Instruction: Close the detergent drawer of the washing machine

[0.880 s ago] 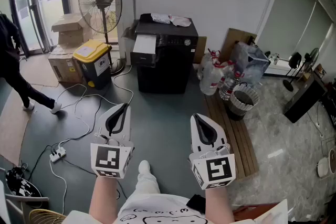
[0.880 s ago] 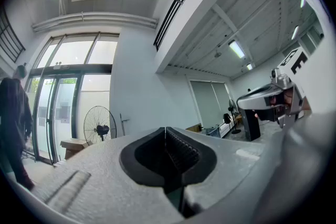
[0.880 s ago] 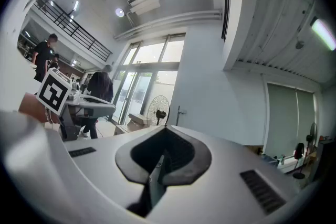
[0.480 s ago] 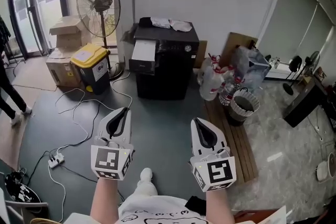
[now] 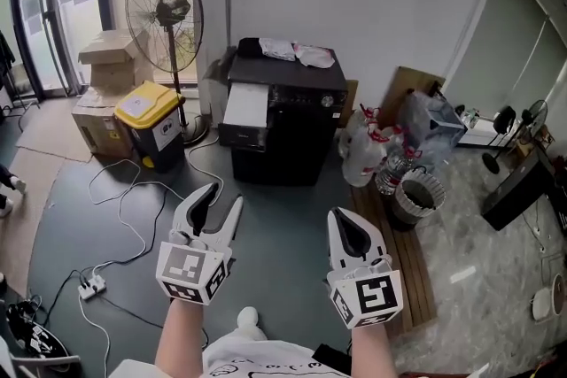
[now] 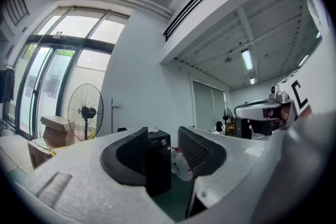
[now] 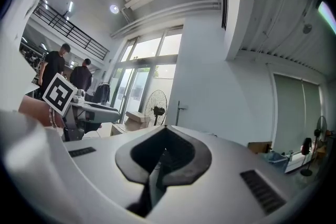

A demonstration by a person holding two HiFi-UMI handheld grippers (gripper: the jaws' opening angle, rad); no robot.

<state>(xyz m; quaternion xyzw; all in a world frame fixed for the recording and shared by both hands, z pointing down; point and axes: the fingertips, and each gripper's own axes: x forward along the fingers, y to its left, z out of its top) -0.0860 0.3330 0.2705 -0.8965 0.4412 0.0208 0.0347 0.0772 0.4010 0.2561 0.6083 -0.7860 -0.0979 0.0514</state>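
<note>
The detergent drawer stands pulled out from the upper left of the front of a black washing machine, its pale top facing up. The machine stands against the white wall, well apart from both grippers. Crumpled cloths lie on its lid. The pale marks on its control strip are too small to read.

The left gripper is held level over the grey floor with its tongs moderately apart and nothing between them. In the left gripper view the gap frames the distant washing machine. The right gripper is also level, beside the left one, and in the right gripper view its tongs meet at the tip with nothing held. The marker cubes on the grippers bear black-and-white square patterns.

Left of the machine stands a pedestal fan. In front of the fan is a dark bin with a yellow lid. A white label on the bin's front is too small to read, and so is the patch on its lid. Cardboard boxes are stacked just beside the bin, towards the windows. White cables trail across the floor to a power strip.

Right of the machine is a cluster of large clear plastic bottles, and near them a woven basket.

In the right gripper view two people in dark clothes stand at far left.
</note>
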